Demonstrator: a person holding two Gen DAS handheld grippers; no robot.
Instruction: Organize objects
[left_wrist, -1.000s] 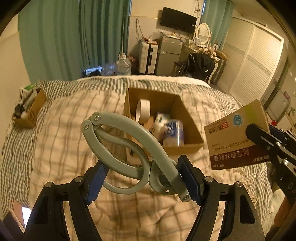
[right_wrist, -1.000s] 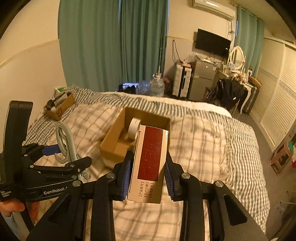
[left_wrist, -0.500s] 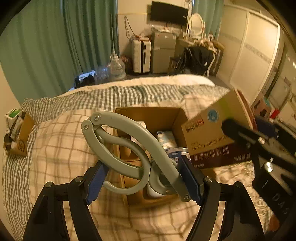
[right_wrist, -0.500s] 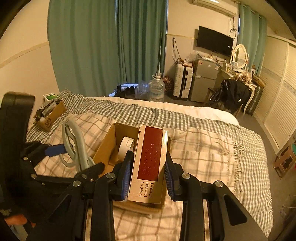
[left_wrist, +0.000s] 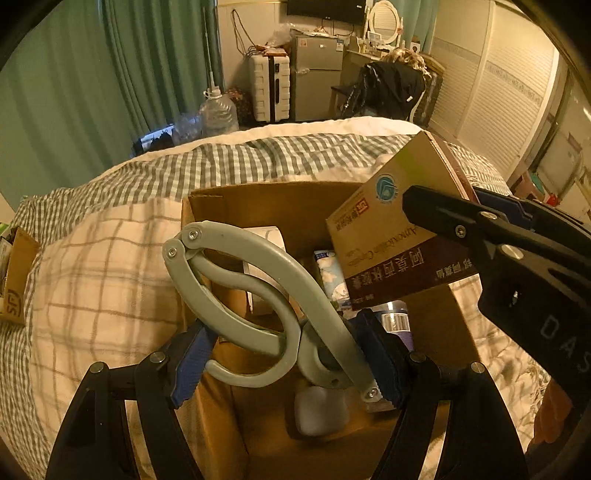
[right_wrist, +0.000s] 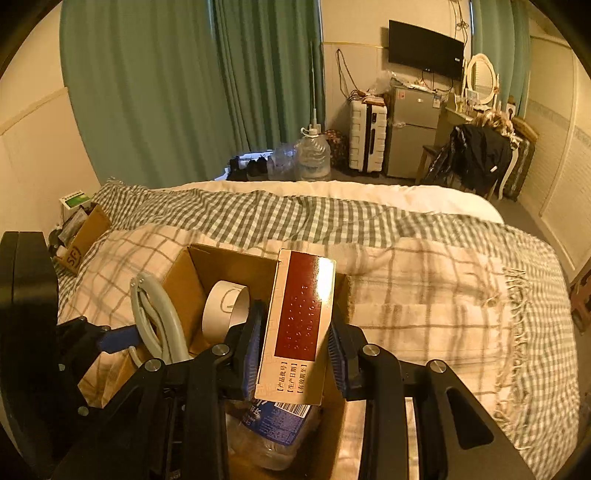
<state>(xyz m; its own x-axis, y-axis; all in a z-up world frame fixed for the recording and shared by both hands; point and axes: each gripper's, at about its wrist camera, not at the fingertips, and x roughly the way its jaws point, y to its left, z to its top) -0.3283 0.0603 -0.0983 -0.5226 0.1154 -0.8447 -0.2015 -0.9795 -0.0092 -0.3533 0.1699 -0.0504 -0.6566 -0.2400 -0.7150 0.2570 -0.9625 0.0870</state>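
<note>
Over the open cardboard box (left_wrist: 273, 199) on the bed (right_wrist: 424, 295), we see both tools holding their loads above its contents. Our left tool (left_wrist: 284, 354) is closed on the grey plastic clamp (left_wrist: 255, 291), its blue pads pressing the clamp's looped handle on one side and its straight arm on the other; the hinged end of the clamp points up and away toward the box's far left corner. Our right tool (right_wrist: 295, 343) is clamped on the long sides of a tan and dark-red medicine carton (right_wrist: 299, 325), which hangs tilted over the right half of the box, its printed end nearest the camera.

Beneath the tools, inside the box, a roll of white tape (right_wrist: 225, 302) stands on edge against the left wall. A plastic bottle with a blue label (right_wrist: 277, 424) lies on the box floor directly under the carton, and a small white rounded item (left_wrist: 321, 413) sits near the box's near edge below the clamp; we cannot tell what it is.

Around the box, the bed carries a cream plaid blanket, with a green checked cover (right_wrist: 258, 214) across the far side. At the bed's far left corner sits a smaller cardboard box (right_wrist: 83, 236) holding assorted items. Beyond the bed's far edge, a large water jug (right_wrist: 312, 155) stands on the floor before the green curtains (right_wrist: 166, 92).
</note>
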